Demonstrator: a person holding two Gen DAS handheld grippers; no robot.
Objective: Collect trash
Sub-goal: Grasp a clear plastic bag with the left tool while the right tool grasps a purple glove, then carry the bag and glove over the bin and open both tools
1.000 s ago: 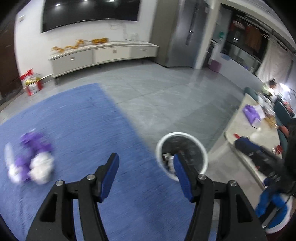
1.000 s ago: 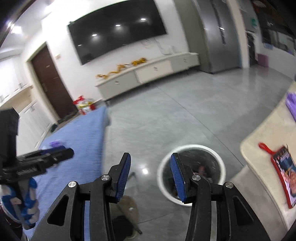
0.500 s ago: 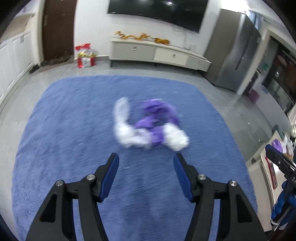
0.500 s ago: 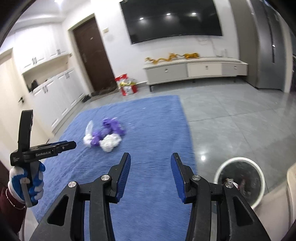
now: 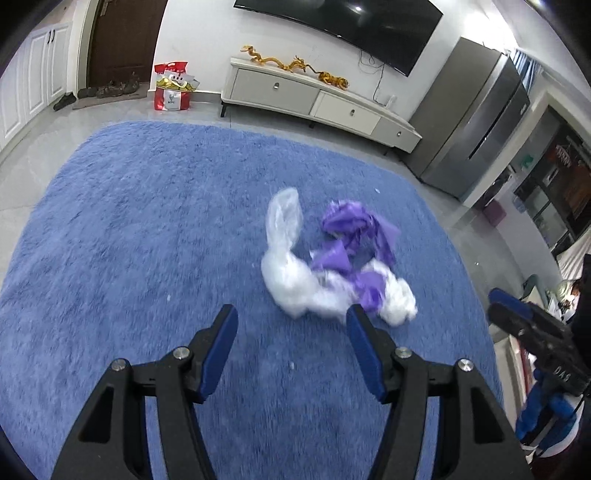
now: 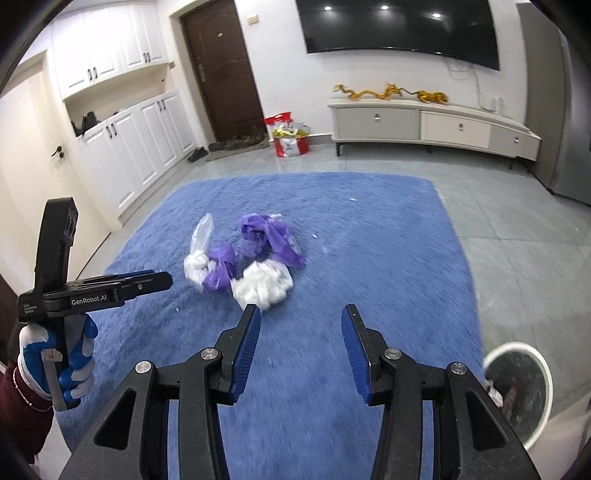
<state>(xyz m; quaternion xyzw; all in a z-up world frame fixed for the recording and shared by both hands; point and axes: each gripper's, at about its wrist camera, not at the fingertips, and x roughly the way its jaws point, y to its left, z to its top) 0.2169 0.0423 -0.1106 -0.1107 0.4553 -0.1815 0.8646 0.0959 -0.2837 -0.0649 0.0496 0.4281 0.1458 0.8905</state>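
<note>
Right wrist view: trash pile (image 6: 245, 260), one lot, on the blue rug (image 6: 369, 258) a little left of the rug's middle, made up of a clear plastic bag (image 6: 199, 243) at the left, a small purple bag (image 6: 221, 269) touching it, a larger crumpled purple bag (image 6: 271, 236) behind, and a white crumpled wad (image 6: 264, 282) at the front. Same lot in the left wrist view: clear plastic bag (image 5: 286, 258) left, purple pieces (image 5: 354, 229) behind and right, white wad (image 5: 397, 301) at the right front, somewhat blurred. Right gripper (image 6: 300, 343), blue-padded, jaws moderately apart with nothing between them, above the rug on the near side of the pile and apart from it. Left gripper (image 5: 291, 345), same make, jaws likewise parted and empty, its right finger just before the near edge of the pile; contact cannot be told. Left gripper also seen from the side in the right wrist view (image 6: 147, 282), held by a hand in a blue and white glove (image 6: 55, 362) with a dark red sleeve. Trash bin (image 6: 519, 387), round, white-rimmed, dark-lined, on the grey tile floor (image 6: 517, 229) off the rug's right edge, some scraps inside. Beyond: low white cabinet (image 6: 432, 123) with gold dragon ornaments (image 6: 388, 90), wall television (image 6: 399, 27), red bag (image 6: 290, 136) beside a dark door (image 6: 221, 66).
</note>
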